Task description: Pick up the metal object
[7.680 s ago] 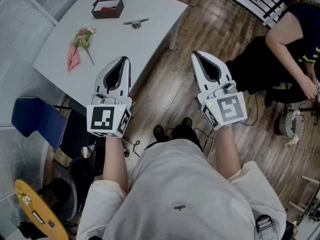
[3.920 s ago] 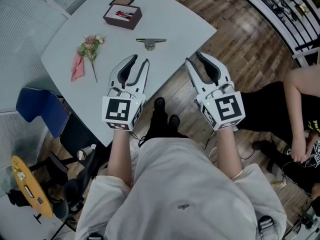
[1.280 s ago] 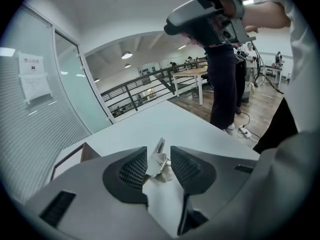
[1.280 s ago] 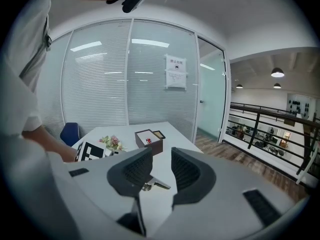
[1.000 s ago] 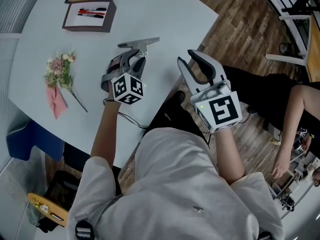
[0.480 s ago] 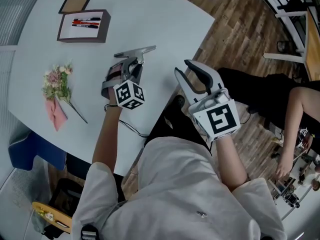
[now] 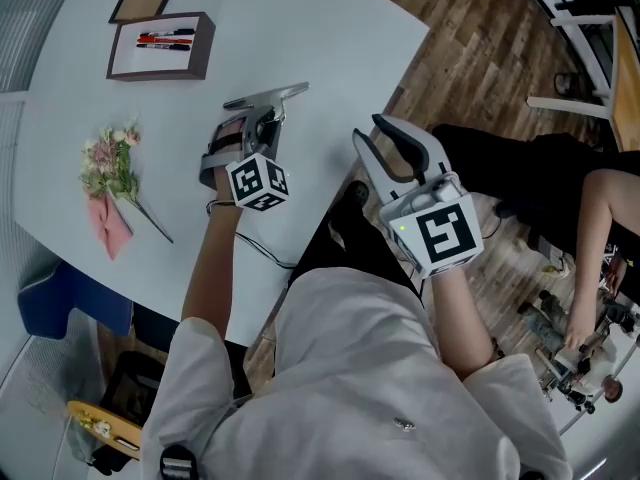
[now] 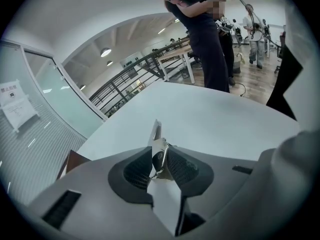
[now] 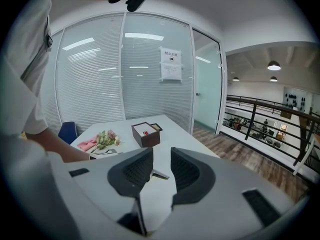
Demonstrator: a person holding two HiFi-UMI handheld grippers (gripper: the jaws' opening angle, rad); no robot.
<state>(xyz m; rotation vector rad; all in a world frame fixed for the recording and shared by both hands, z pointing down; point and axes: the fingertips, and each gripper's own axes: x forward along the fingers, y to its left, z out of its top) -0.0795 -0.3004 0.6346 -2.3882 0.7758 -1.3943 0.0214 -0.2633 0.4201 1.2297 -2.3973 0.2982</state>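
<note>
Head view: left gripper (image 7: 262, 128) jaws closing, pads meeting the metal object (image 7: 268, 96) on the white table (image 7: 300, 28) at its 12 o'clock; right gripper (image 7: 375, 128), at 3 o'clock, stands wide, empty.

We look down on a pale grey table (image 7: 330, 28) with a rounded corner, standing on a wooden plank floor (image 7: 480, 38). At its far side sits an open dark-brown box (image 7: 160, 46), and just beside it the box's lid (image 7: 140, 3) lies flat. Toward the left lies a small bunch of flowers (image 7: 108, 163), its stems across a pink cloth (image 7: 108, 230). The metal object (image 7: 280, 94) lies well apart from both, nearer the table's right edge.
</note>
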